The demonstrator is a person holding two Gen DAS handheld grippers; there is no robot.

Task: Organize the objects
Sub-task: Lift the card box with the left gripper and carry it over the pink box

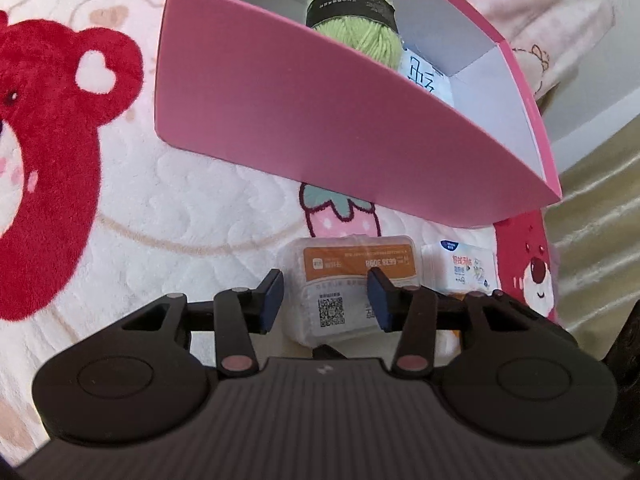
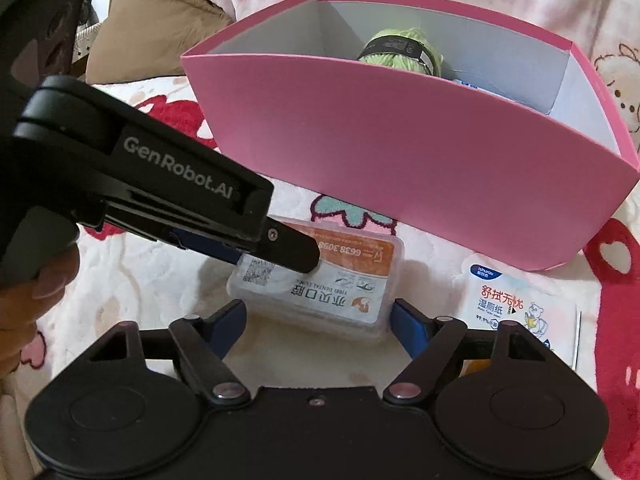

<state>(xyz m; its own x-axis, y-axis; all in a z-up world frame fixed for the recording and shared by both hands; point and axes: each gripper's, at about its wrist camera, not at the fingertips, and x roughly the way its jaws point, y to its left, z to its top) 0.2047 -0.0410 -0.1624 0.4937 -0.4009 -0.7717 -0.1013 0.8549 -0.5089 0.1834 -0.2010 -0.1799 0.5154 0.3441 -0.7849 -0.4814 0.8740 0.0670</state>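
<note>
The clear plastic case point(image 2: 316, 280) lies on the fluffy blanket point(image 1: 168, 208), at six o'clock from the pink box point(image 2: 400, 152). It looks light, rigid and slick. My left gripper point(image 1: 326, 300) sits half-closed over one end; whether it pinches I cannot tell. My right gripper point(image 2: 318, 320) straddles the long sides, pads not touching; I'd grip there. Soft green yarn point(image 1: 356, 20) is boxed already.

A box point(image 2: 400, 152) stood on the blanket point(image 1: 168, 208) at the far side. Inside it lay a yarn ball point(image 2: 404, 48), with a packet point(image 1: 424, 76) just right of it. Near of the box lay a plastic case point(image 2: 320, 280). A wipes pack point(image 2: 508, 304) lay just right of the case.
</note>
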